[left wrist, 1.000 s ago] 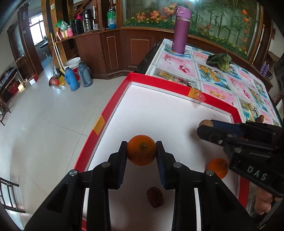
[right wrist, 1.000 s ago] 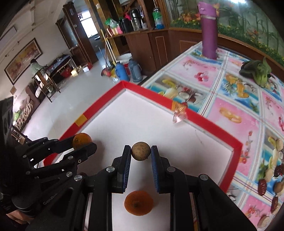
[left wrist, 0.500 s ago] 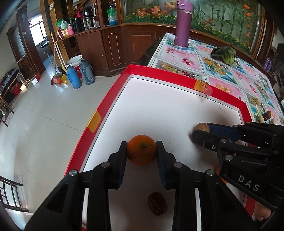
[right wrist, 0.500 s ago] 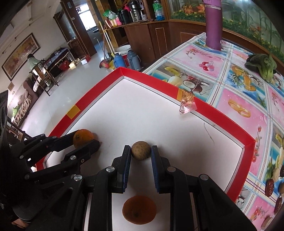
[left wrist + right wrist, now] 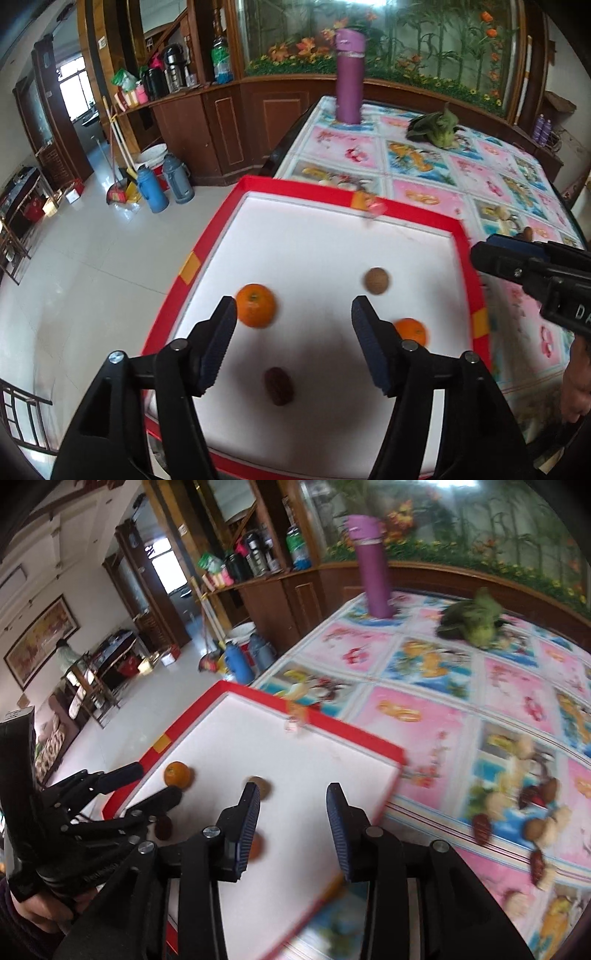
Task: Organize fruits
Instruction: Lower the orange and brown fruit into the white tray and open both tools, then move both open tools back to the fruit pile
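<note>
Both left gripper [image 5: 293, 339] and right gripper [image 5: 291, 821] spread wide, empty; two oranges [image 5: 256, 305], longan [image 5: 376, 281], date [image 5: 279, 386] lie in red-rimmed tray [image 5: 466, 258]; next: swing right toward loose fruit pile [image 5: 524, 812], descend squarely.

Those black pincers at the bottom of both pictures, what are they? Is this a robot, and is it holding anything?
No robot: a person holds a two-fingered tool in each hand, and each tool carries a wide-angle camera looking along its fingers. One picture comes from the left tool, the other from the right tool. Each view also catches the other tool at its edge.

Both tools are open and hold nothing. On the white tray with the red rim lie two oranges, a round brown fruit and a dark date. More small fruits lie on the patterned cloth beside the tray; they are too blurred to name. Farther back stand a purple flask and some greens.
</note>
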The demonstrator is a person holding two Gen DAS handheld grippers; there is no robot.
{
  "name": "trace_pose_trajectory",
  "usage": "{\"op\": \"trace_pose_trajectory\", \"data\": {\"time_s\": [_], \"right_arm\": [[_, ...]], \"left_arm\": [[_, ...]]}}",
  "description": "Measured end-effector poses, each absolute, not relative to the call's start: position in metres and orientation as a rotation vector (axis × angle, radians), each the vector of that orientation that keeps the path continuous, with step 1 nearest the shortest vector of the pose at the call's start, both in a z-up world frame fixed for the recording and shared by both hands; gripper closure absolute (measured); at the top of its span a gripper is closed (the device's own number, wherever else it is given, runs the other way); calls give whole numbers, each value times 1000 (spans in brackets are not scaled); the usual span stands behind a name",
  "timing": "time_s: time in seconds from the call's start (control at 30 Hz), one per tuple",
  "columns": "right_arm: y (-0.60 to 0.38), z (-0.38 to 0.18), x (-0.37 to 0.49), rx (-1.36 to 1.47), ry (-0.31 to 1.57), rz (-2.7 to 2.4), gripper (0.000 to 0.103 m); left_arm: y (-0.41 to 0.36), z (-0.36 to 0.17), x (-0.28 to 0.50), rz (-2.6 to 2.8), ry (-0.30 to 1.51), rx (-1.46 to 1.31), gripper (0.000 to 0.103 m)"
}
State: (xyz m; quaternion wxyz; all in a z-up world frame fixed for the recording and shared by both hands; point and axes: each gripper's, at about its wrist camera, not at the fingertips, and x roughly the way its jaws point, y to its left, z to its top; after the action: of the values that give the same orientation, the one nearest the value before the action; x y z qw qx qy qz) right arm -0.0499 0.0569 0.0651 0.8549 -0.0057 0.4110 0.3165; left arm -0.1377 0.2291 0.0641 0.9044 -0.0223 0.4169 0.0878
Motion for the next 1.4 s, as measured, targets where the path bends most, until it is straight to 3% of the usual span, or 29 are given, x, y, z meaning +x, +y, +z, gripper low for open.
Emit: {"op": "trace_pose_trajectory", "data": {"time_s": [0.43,0.8,1.17,1.4], "right_arm": [[-142,63,-66,62,861,282,66],[-121,24,-52,-11,909,367,66],[-139,6,-27,98,956,387,67],[-145,2,-19,142,955,447,78]], "left_arm": [[90,75,-132,-158,846,85,30],[50,54,-95,-186,942,118,30],[17,45,-91,-297,983,134,30],[-7,41,-90,-375,1001,169,30]]}}
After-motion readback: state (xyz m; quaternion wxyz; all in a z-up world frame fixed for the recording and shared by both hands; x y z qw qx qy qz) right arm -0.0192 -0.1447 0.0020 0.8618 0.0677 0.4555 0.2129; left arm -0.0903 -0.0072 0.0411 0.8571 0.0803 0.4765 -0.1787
